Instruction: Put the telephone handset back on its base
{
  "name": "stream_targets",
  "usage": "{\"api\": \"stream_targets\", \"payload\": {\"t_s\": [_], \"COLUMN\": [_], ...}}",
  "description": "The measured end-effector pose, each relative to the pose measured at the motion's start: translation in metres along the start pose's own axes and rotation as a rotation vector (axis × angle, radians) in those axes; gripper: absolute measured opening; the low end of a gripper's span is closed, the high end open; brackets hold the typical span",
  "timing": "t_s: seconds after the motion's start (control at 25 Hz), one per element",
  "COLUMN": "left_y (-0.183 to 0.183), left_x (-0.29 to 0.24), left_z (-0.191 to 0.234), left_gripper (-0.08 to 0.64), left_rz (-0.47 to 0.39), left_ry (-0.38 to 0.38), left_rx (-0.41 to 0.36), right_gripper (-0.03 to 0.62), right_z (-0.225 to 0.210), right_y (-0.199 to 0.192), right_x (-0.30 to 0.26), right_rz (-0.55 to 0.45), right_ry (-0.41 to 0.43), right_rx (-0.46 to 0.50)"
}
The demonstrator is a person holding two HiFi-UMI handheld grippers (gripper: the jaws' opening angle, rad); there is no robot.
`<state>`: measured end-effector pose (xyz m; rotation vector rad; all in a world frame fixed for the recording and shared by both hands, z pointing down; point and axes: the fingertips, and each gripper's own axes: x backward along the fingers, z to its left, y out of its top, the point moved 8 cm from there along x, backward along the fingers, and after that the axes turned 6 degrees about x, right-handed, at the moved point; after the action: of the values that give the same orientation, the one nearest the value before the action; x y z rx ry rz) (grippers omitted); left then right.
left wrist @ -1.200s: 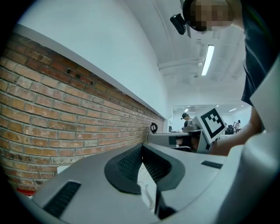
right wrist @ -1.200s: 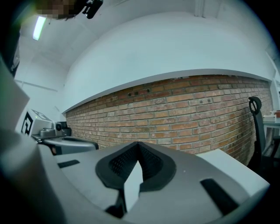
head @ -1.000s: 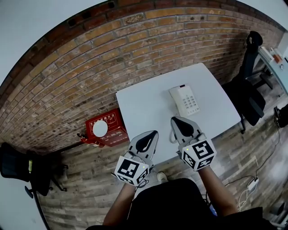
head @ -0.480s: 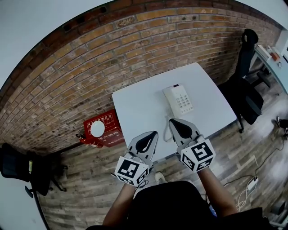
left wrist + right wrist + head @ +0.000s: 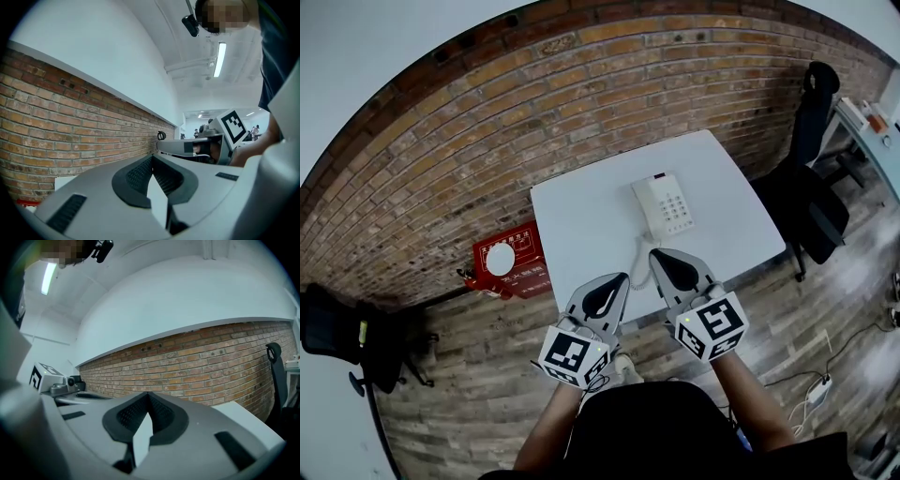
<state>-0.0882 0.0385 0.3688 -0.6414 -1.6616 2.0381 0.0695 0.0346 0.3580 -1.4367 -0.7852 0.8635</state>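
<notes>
A white telephone base (image 5: 666,203) with a keypad sits on the white table (image 5: 581,220), its handset side on the left. A coiled cord (image 5: 640,251) trails from it toward the table's near edge. At this size I cannot tell whether the handset rests in the cradle. My right gripper (image 5: 655,255) is shut and empty, its tips over the near edge beside the cord. My left gripper (image 5: 621,278) is also shut and empty, just short of the table's edge. Both gripper views show only closed jaws, left gripper (image 5: 152,157) and right gripper (image 5: 149,393), and the brick wall.
A red box (image 5: 508,264) stands on the wooden floor left of the table, against the brick wall (image 5: 534,103). Black office chairs stand at the right (image 5: 814,197) and far left (image 5: 337,337). A power strip (image 5: 814,391) lies on the floor at the right.
Table and phone have slid left and closer to the grippers in the head view; both grippers have come forward, the right one's tips reaching the near edge by the cord.
</notes>
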Motion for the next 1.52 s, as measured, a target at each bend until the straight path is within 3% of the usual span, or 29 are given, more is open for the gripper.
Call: {"api": "stream_targets", "payload": {"t_s": [0.8,1.52], "left_y": [-0.007,-0.006], "left_x": [0.007,0.044], "left_z": [-0.071,-0.102], "left_gripper": [0.009,0.009], "left_rz": [-0.014,-0.089], "left_ry": [0.060,0.148], "left_rx": [-0.011,0.024], "right_gripper": [0.012,0.012], "right_z": [-0.003,0.021], "right_y": [0.008,0.007], "right_x": [0.062,0.101], "right_rz": [-0.026,-0.043], "right_ry": [0.064,0.098], "right_rx": [0.013,0.017]}}
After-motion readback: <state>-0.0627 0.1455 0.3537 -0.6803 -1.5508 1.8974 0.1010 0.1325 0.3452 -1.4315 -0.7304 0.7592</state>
